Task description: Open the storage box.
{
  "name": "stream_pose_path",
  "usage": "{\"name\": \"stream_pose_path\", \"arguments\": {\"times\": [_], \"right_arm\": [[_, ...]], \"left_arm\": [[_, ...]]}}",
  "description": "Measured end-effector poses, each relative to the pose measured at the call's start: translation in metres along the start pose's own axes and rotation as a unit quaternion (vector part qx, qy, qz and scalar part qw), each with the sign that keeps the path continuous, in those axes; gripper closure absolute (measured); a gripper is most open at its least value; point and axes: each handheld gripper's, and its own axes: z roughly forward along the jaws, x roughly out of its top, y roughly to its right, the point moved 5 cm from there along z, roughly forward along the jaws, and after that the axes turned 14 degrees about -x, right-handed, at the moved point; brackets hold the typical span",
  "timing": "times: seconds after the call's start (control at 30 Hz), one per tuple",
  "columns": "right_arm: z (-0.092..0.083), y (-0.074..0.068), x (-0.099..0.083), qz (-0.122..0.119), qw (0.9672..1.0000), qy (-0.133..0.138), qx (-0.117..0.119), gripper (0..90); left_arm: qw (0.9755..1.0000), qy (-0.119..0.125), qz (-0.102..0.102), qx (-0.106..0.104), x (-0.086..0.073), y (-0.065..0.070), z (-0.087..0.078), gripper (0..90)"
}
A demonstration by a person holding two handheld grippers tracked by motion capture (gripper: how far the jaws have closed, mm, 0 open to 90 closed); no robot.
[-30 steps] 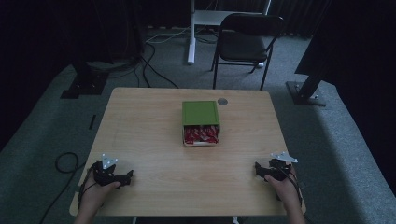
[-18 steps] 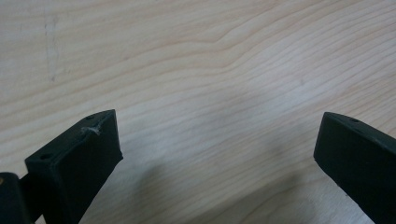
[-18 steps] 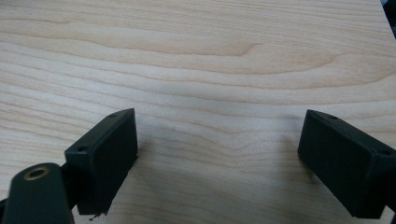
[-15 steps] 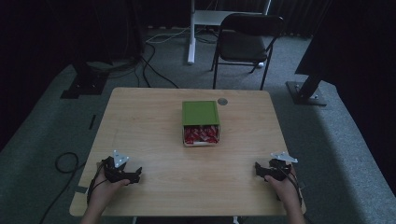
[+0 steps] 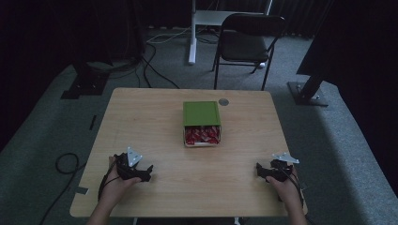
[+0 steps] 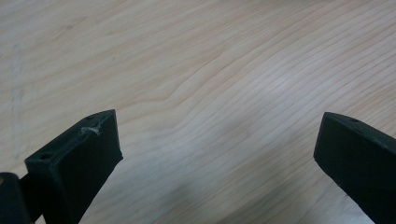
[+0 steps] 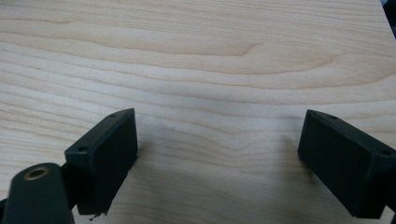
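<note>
A small box (image 5: 202, 124) sits near the middle of the wooden table (image 5: 141, 117); its green lid is slid back, and red wrapped pieces (image 5: 202, 135) show at its near end. My left gripper (image 5: 147, 173) rests low over the table's near left part, held in a hand. In the left gripper view it (image 6: 219, 149) stands open over bare wood. My right gripper (image 5: 260, 170) is near the front right edge, also held in a hand. In the right gripper view it (image 7: 219, 149) is open, jaws wide apart with only wood between them.
A small round grey cap (image 5: 223, 101) sits in the tabletop behind the box. Beyond the table stand a dark folding chair (image 5: 244, 44) and a white stand (image 5: 192, 33). Cables (image 5: 70, 164) lie on the grey floor to the left.
The left gripper has slid to the right along the table's near side, toward the middle. The right gripper has stayed in place.
</note>
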Motion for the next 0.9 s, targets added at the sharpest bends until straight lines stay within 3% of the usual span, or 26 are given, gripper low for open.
{"name": "stream_pose_path", "arguments": {"times": [0.53, 0.9], "right_arm": [[0.000, 0.000, 0.000, 0.000, 1.0000, 0.000, 0.000, 11.4], [0.000, 0.000, 0.000, 0.000, 1.0000, 0.000, 0.000, 11.4]], "left_arm": [[0.9985, -0.007, 0.054, -0.007, 0.023, 0.023, 0.021, 1.2], [0.9949, -0.010, 0.099, -0.010, 0.042, 0.041, 0.033, 1.2]]}}
